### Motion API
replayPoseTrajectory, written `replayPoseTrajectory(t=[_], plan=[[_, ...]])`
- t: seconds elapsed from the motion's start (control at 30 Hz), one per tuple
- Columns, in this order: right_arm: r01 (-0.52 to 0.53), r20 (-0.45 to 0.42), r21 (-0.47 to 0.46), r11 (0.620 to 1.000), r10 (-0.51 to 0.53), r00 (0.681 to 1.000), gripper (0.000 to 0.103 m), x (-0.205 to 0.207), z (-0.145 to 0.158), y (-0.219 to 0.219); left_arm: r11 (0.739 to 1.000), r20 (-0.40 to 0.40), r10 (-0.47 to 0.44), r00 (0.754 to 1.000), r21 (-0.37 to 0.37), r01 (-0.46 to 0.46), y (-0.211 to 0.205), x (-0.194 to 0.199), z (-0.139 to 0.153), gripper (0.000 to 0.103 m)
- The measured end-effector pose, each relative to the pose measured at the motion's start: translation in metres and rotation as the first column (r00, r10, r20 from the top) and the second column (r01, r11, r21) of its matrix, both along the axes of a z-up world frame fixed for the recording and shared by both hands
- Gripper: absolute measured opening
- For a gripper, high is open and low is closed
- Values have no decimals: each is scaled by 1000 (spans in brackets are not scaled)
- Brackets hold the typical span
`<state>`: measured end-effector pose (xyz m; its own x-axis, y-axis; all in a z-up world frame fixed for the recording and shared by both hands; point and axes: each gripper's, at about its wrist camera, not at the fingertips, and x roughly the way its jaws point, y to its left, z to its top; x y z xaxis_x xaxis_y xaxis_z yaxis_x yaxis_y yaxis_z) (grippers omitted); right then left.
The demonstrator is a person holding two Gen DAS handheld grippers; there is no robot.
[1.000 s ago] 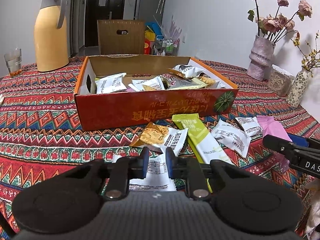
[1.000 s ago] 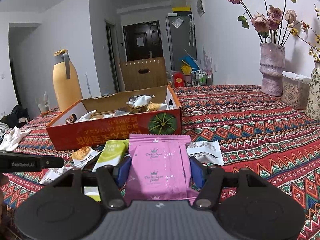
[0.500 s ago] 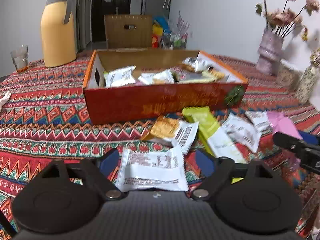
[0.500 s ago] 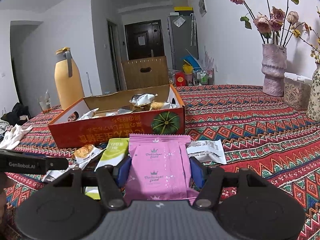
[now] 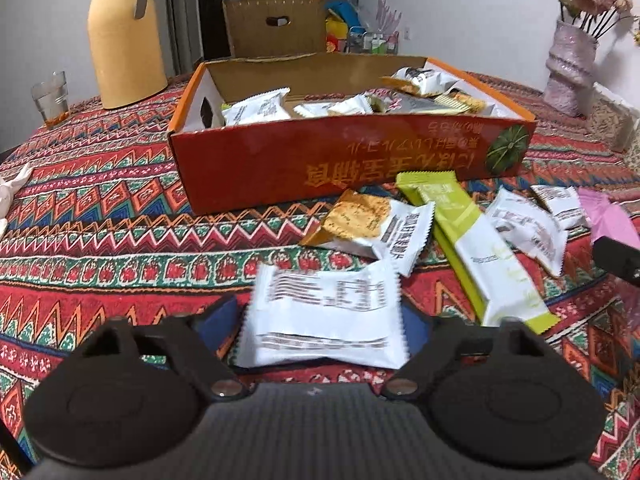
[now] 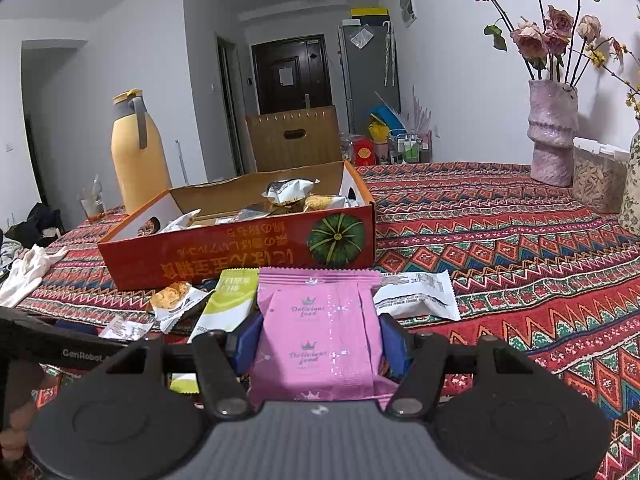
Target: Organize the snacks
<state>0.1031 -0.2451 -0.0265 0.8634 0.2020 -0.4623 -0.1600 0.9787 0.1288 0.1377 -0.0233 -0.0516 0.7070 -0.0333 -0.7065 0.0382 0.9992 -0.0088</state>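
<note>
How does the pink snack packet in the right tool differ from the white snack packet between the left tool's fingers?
The pink snack packet is plain pink with crown logos; the white snack packet carries dark printed text. The pink packet is gripped at both sides by the right tool; the left tool is closing around the white packet, with a gap on its left side. Both are sealed, crimp-edged pouches.

Table under a red zigzag-patterned cloth (image 6: pixel 500 248). Toward the middle, an open orange carton (image 5: pixel 352 156) – loose packets just in front of it: a cracker packet (image 5: pixel 372 228), a green-and-white bar (image 5: pixel 476 248), small white packets (image 5: pixel 528 228). At the far left corner, a yellow thermos (image 5: pixel 124 36) beside a glass (image 5: pixel 52 98). Along the right edge – a pink vase (image 6: pixel 552 136) and a lidded clear container (image 6: pixel 596 176). At the left edge, crumpled white cloth (image 6: pixel 28 272).
</note>
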Motion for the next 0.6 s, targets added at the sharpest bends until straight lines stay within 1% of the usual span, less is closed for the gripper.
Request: replayPoseTrajectory(t=[0.03,0.1,0.2,0.37,0.6], plan=[[0,1,0,1000,0,1000,61,0,0,0,1000,2,-13,1000,-15,13,0,-1,1,72],[-1,4,-1,1000,1,1000,61,-1,1,0,999,6,-34,999,-38,34,1,-3,3,65],[-2,10,-2,1000,2,1000,61,-2,3,1,997,11,-50,999,-52,50,1,-5,5,60],[-3,18,-5,1000,3,1000,61,-6,6,2,997,25,-49,998,-63,51,3,-9,9,58],[-10,31,-11,1000,10,999,61,-10,10,4,997,74,-46,996,-56,50,5,-18,21,58]])
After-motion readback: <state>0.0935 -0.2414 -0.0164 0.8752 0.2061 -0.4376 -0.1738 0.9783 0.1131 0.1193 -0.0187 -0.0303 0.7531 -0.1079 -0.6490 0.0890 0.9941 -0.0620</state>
